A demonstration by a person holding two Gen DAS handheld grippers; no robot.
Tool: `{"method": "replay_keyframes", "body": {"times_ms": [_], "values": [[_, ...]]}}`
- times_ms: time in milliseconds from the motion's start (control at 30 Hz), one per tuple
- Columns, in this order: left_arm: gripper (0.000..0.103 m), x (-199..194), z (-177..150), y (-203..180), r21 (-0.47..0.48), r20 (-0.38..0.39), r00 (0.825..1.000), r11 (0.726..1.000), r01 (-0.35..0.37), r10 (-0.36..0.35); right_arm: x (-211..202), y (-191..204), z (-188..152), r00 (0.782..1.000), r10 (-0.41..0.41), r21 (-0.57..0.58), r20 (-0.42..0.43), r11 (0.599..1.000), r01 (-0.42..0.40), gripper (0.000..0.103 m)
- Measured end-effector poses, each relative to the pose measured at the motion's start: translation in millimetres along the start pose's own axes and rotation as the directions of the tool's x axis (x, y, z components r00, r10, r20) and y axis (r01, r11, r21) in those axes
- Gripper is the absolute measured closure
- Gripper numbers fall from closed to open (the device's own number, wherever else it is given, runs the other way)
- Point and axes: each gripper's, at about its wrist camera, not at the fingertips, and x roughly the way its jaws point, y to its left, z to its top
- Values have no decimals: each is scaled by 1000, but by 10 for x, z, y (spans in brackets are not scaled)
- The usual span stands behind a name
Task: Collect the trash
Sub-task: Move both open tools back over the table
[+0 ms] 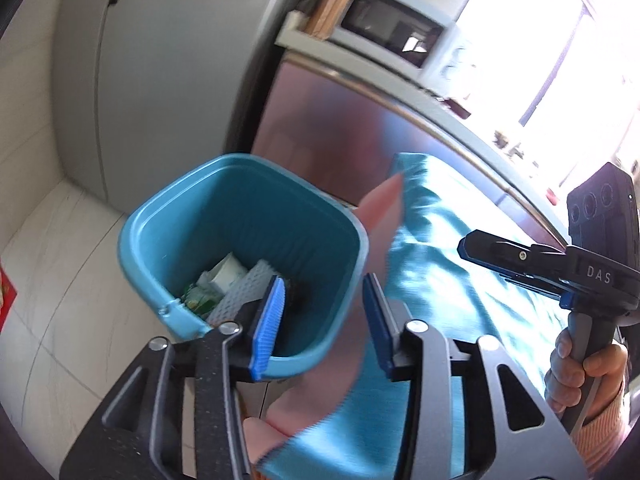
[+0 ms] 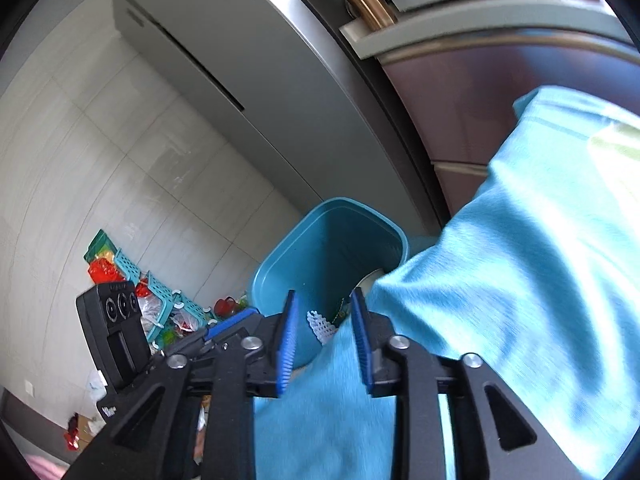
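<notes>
**Both jaws parted above the blue bin**

A tall grey cabinet (image 2: 224, 80) and a brushed-metal fridge (image 1: 320, 120) back the pale tiled floor (image 1: 60, 260). A crumpled turquoise cloth (image 2: 520, 260) covers the worktop, its left edge hanging beside the bin. The teal plastic trash bin (image 1: 248, 216), squarish with rounded corners and a rolled rim, stands on the floor against that edge. Inside at the bottom lie a white carton, a perforated grey sheet (image 1: 244, 288) and green wrappers.

The left gripper (image 1: 324, 320) hovers over the bin's near rim, its ribbed blue jaws partly open and holding nothing. The right gripper (image 2: 324, 340), held by a hand (image 1: 580, 368), also has its jaws apart and empty, the right jaw just beside the cloth.
</notes>
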Motion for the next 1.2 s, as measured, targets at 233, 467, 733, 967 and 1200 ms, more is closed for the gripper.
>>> {"method": "replay_keyframes", "body": {"times_ms": [233, 467, 733, 967, 1200], "values": [[50, -138, -94, -619, 142, 10, 994, 984, 106, -109, -661, -137, -207, 994, -71, -36, 86, 997, 74, 62], [45, -41, -284, -1373, 265, -56, 973, 936, 232, -225, -1400, -438, -519, 957, -221, 8, 190, 975, 223, 58], [45, 205, -555, -2220, 372, -164, 943, 867, 331, -289, -2149, -977, -938, 893, -369, 169, 259, 927, 334, 57], [42, 423, -699, -2851, 428, -228, 921, 817, 387, -316, -2561, -1360, -1203, 849, -443, 272, 288, 888, 371, 57], [36, 697, -755, -3375, 471, -280, 906, 778, 417, -316, -2803, -1549, -1388, 826, -476, 321, 303, 867, 381, 55]]}}
